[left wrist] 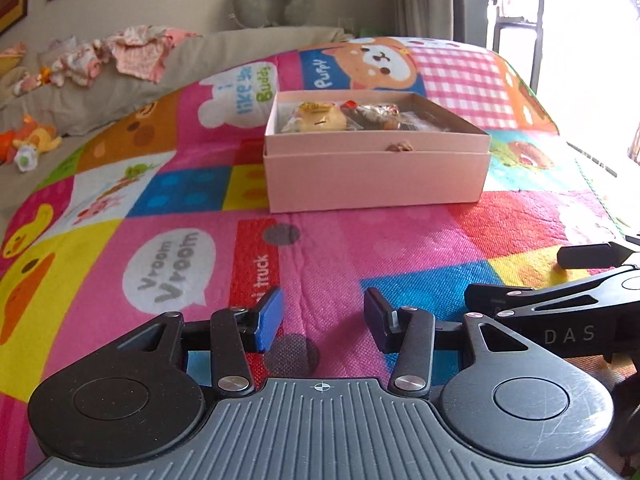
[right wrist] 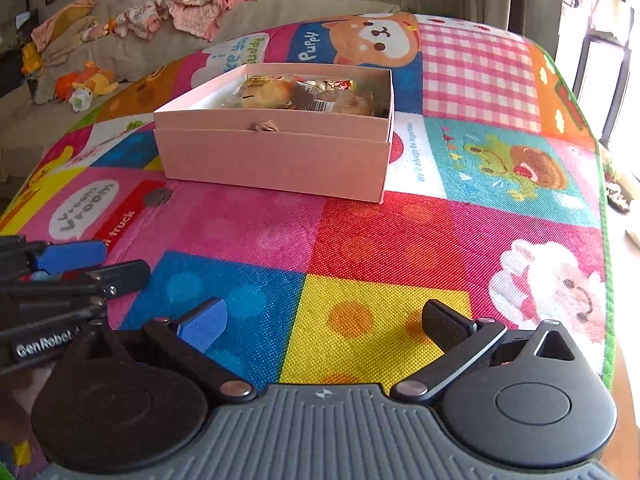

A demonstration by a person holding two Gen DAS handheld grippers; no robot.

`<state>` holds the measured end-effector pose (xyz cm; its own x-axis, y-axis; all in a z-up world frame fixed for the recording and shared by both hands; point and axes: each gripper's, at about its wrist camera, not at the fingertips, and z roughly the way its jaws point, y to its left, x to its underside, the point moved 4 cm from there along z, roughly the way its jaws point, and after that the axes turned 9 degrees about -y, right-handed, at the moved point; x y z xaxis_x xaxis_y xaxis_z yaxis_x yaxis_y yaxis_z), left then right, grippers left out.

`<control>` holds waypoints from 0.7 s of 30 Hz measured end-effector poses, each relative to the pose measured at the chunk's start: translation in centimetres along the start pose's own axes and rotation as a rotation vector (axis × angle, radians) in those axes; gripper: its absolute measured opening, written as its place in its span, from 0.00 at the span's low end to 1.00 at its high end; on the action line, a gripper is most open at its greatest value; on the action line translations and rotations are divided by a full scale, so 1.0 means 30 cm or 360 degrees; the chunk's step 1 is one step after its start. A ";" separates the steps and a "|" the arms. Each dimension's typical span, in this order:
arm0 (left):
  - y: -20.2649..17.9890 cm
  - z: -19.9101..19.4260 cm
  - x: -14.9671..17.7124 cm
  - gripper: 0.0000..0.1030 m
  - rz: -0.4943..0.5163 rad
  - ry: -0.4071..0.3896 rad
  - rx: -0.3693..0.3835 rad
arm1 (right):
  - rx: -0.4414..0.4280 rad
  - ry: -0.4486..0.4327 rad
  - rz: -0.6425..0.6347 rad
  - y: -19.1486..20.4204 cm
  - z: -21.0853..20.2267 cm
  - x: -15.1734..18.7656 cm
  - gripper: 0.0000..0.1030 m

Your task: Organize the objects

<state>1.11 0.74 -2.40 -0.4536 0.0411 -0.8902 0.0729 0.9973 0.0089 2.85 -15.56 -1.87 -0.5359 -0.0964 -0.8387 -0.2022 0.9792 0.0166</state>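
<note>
Left wrist view: the left gripper [left wrist: 324,318] hangs low over a bright patchwork play mat [left wrist: 160,208] printed with cartoon animals and speech bubbles, its blue-padded jaws parted with nothing between them, only the pink weave of the mat showing in the gap. Straight ahead and well apart from the jaws sits an open pink box [left wrist: 376,160], lidless, holding several wrapped snacks [left wrist: 340,118] packed along its far side; a small brownish tab sticks out at the middle of its near wall. Off to the right edge, the black frame of the other gripper pokes in, just beside this one. Behind the mat there is a beige sofa [left wrist: 100,92] strewn with pink-and-white clothes [left wrist: 120,56], an orange plush toy [left wrist: 32,140] on its seat, and a grey neck pillow [left wrist: 272,0] resting on top of the back. Right wrist view: the right gripper [right wrist: 324,324] hovers above the yellow and blue squares of the mat, jaws spread wide and empty. The pink box lies ahead and a little to the left, resting flat on the mat with the snack packets visible inside. The left gripper's blue pad and black linkage show at the left edge, close alongside.
</note>
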 end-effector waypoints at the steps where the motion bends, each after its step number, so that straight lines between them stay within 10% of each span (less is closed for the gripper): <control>1: 0.006 0.002 0.000 0.49 -0.0020 0.0001 0.0010 | 0.0004 -0.0020 0.0016 -0.005 0.000 0.001 1.00; 21: -0.008 -0.003 0.002 0.51 -0.0055 0.0001 -0.0030 | 0.0155 -0.0043 0.0058 -0.020 0.013 0.002 1.00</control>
<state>1.00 0.51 -2.42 -0.4561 0.0066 -0.8899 0.0402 0.9991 -0.0132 3.26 -16.08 -2.15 -0.5189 -0.0567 -0.8529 -0.1014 0.9948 -0.0044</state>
